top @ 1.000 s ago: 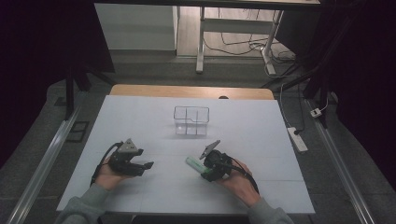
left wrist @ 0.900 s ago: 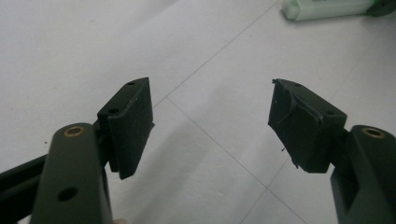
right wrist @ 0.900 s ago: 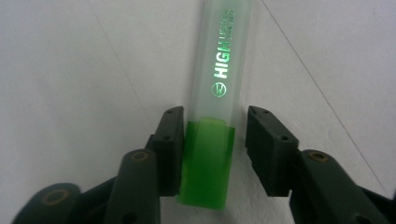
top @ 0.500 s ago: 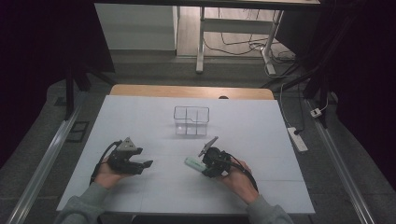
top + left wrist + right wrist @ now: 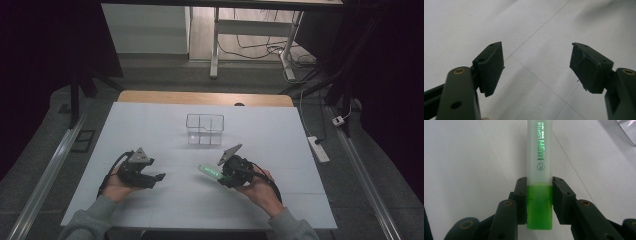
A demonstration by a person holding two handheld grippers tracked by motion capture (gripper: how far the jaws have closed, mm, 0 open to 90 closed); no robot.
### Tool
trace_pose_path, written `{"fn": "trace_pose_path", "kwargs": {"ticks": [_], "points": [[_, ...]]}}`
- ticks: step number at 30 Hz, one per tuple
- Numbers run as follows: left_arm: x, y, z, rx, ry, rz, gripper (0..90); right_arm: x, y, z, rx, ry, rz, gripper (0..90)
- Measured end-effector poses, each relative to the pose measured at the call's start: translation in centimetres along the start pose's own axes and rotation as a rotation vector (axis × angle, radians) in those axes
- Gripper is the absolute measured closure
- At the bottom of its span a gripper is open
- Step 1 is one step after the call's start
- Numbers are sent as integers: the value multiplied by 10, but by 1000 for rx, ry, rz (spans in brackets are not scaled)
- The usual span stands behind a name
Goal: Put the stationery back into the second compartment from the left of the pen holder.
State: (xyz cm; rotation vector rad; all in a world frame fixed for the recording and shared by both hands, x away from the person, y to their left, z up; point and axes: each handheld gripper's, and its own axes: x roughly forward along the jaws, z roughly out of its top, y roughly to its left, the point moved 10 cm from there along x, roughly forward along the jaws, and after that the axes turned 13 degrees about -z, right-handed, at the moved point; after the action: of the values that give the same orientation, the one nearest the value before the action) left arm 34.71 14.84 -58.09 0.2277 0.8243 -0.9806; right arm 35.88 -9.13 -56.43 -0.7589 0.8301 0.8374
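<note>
white table top [image 5: 310,150] with faint seam lines, wooden strip [image 5: 205,97] along its far edge. dark grey floor around it, aluminium rails [image 5: 47,170] running along the left and right sides. white power strip [image 5: 318,148] on the floor off the right edge. beyond the far edge a lit patch: white panel [image 5: 145,27], white frame legs [image 5: 216,50], loose cables [image 5: 260,47]. room otherwise dark

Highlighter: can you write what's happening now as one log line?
right tool: shut on green highlighter, jaws just closed | left tool: open, empty | clear box: beyond, on table
</note>
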Motion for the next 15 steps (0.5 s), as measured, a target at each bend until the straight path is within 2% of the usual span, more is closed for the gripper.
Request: {"fn": "trace_pose_path", "kwargs": {"ticks": [5,9,15], "points": [[4,-12,13,66,12,-12,261,1,3,1,-5,-11,14,665],[10,-27,27,149,31,-35,261,4,9,3,-28,-15,39,665],[24,-47,46,266,85,-69,262,6,15,4,-57,-16,58,665]]}}
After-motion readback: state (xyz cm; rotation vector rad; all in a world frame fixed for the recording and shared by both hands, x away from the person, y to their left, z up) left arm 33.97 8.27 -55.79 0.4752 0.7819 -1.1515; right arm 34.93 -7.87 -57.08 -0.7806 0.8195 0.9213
